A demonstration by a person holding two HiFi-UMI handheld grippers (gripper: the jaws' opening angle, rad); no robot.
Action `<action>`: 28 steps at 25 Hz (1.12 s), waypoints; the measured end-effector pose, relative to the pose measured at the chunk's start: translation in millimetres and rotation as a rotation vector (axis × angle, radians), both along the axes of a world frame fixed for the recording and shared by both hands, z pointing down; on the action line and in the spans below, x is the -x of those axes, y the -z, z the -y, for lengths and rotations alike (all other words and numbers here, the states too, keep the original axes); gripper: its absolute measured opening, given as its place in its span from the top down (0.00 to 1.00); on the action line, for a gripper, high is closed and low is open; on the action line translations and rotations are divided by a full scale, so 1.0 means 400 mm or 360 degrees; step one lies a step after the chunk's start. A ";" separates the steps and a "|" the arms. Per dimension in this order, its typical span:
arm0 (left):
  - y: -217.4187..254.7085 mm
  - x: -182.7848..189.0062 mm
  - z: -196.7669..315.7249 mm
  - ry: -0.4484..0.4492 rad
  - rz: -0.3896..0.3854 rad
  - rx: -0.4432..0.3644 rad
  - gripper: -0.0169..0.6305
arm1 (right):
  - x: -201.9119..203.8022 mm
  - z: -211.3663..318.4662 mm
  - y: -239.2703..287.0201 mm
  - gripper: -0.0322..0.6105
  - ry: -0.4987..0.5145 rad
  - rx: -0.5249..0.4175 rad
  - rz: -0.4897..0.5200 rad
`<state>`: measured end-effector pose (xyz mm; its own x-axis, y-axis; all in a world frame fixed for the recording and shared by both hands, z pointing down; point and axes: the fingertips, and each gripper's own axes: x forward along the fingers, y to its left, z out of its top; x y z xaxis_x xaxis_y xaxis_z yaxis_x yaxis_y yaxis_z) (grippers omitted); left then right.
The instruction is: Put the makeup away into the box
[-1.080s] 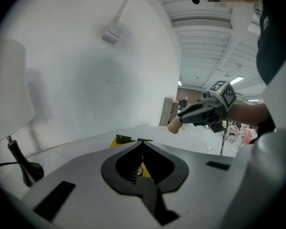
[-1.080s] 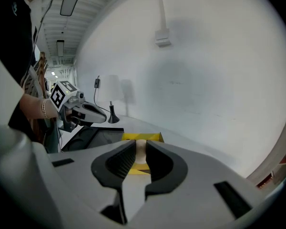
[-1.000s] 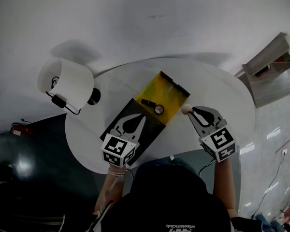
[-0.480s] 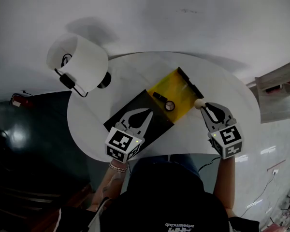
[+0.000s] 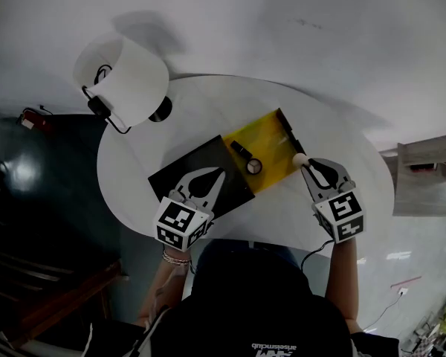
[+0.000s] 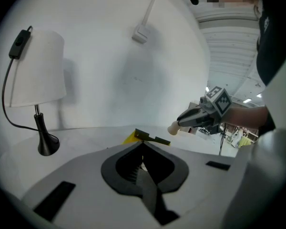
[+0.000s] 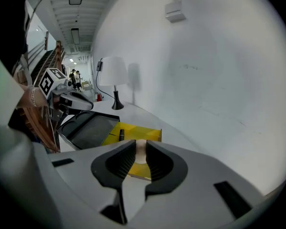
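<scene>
Table [image 5: 208,110]: sponge [image 7: 141,151] half-hidden in rt hand-held gripper [image 5: 306,166].

The left tongs [image 5: 217,178] point forward and slightly down, their jaws drawn together with nothing showing between them. The right tongs [image 5: 305,163] tilt down more steeply, their jaws pressed on a small cream makeup sponge [image 5: 300,158] at the tips. Both forearms reach forward side by side, well apart. The left wrist [image 5: 175,257] wears a bracelet.
</scene>
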<state>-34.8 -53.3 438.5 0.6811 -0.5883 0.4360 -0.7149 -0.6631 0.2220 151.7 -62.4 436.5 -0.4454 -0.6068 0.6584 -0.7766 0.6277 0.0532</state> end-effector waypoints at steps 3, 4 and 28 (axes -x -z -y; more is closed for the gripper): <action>-0.013 -0.018 0.003 0.0047 0.0006 0.0026 0.95 | -0.008 0.016 -0.024 0.83 0.0068 0.0040 -0.0002; -0.018 -0.024 0.006 0.0066 0.0001 0.0038 0.95 | -0.009 0.022 -0.033 0.83 0.0088 0.0055 0.0001; -0.127 -0.059 0.040 0.0206 0.0021 0.0210 0.95 | 0.010 0.070 -0.251 0.82 0.0332 0.0289 -0.0117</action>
<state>-11.3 -69.3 489.4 0.5971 -0.6078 0.5235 -0.7958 -0.5311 0.2909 147.9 -90.6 536.7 -0.4952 -0.3765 0.7830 -0.6279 0.7779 -0.0231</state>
